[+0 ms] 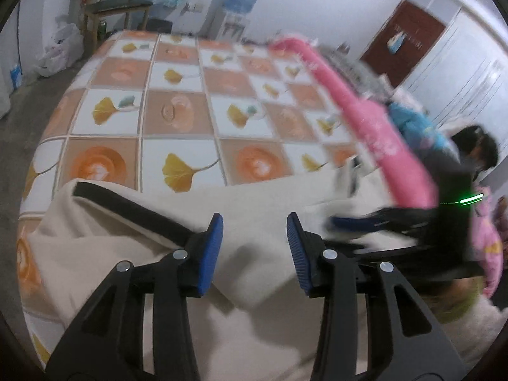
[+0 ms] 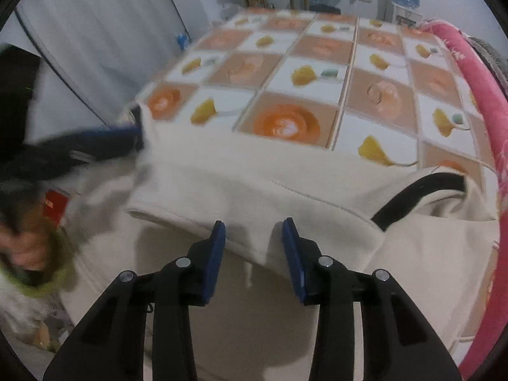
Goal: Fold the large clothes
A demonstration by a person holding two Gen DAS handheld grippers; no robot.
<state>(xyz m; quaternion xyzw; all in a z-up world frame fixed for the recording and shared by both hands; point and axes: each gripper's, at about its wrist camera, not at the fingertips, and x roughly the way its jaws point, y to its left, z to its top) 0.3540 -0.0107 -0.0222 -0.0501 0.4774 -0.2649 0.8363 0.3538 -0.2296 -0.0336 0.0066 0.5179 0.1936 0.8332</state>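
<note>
Cream garment (image 1: 247,222) at the bed's (image 1: 177,101) near edge; left gripper (image 1: 255,250) and right gripper (image 2: 254,254) hover, jaws spread, pinching nothing.

White walls (image 1: 317,6), a wooden chair (image 1: 117,9), perhaps a brown door (image 1: 406,41).

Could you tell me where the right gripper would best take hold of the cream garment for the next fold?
Probably the stitched folded edge of the cream garment, just ahead of the right gripper. It lies raised off the layer below, so one of the open fingers could slide beneath it, coming from the near side and angled downward.
</note>
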